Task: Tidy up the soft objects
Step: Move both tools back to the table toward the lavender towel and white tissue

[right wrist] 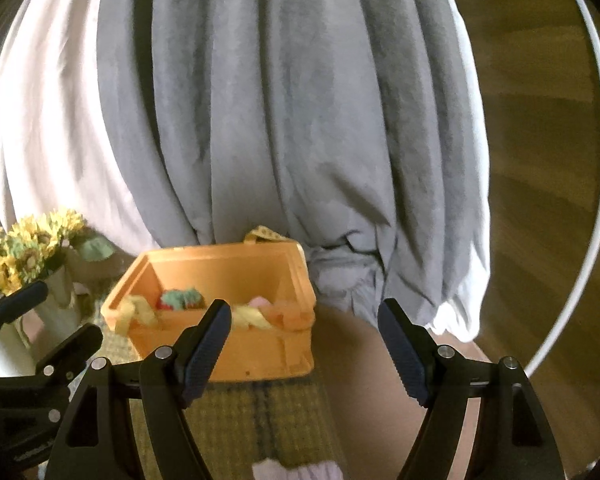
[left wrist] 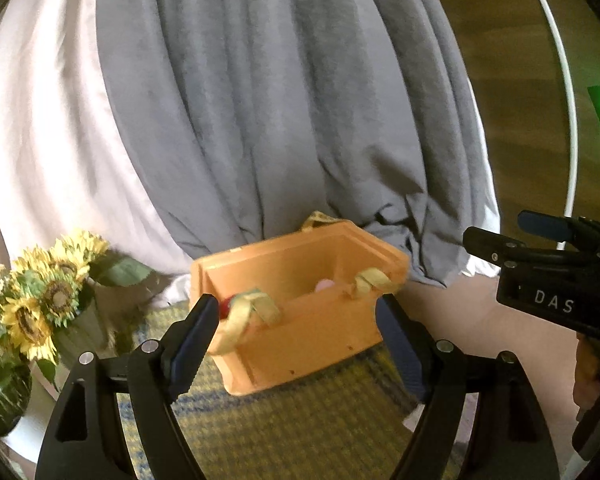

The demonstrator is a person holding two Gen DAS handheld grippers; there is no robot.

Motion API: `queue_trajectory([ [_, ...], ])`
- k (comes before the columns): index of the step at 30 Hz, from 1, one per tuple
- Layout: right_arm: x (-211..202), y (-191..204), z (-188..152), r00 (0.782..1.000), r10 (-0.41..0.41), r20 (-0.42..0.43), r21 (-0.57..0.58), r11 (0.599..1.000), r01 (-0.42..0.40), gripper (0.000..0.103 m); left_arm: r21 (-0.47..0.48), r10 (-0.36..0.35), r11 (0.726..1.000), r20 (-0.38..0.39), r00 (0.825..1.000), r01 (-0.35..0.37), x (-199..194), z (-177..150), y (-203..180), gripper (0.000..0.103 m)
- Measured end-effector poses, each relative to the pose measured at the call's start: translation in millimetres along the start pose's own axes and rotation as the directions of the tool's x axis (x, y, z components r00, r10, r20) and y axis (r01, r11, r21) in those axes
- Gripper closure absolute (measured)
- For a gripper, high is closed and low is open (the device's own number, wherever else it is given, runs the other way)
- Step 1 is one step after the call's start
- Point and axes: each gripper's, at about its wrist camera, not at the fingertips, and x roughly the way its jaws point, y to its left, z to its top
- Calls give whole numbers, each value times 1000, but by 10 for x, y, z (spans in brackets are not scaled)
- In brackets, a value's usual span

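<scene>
An orange box (right wrist: 228, 344) is seen on a woven yellow mat (right wrist: 260, 420), in front of a grey curtain (right wrist: 280, 120). Inside it, a red and green soft toy (right wrist: 178, 299) is seen at the left and a pink soft thing (right wrist: 260, 301) at the right; yellow ribbons (left wrist: 252, 308) are draped over its near rim. A vase (left wrist: 84, 328) filled with sunflowers (left wrist: 40, 300) is seen left of the box. The left hand-held gripper (left wrist: 296, 336) and the right hand-held gripper (right wrist: 306, 348) are both released, with nothing grasped.
</scene>
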Motion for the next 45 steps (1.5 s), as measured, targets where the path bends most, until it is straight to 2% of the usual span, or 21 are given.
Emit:
queue_trajectory([
  [15,-223,-89,-505,991,-41,-124,38,998,46,26,67,-98,992,-100,990,105,-18,-432,-246,23],
  [23,-180,-123,-779,978,-67,-198,68,994,82,26,117,-162,976,-159,974,181,126,-623,-340,23],
  [30,-90,-118,-1016,961,-88,-261,91,989,115,27,165,-231,949,-217,948,269,287,-819,-425,23],
  [38,52,-68,-1246,948,-96,-303,105,985,134,27,232,-322,895,-258,911,382,525,-1039,-528,23],
  [45,240,-8,-1379,942,-92,-322,95,987,129,27,254,-403,846,-273,874,469,750,-1169,-555,23],
])
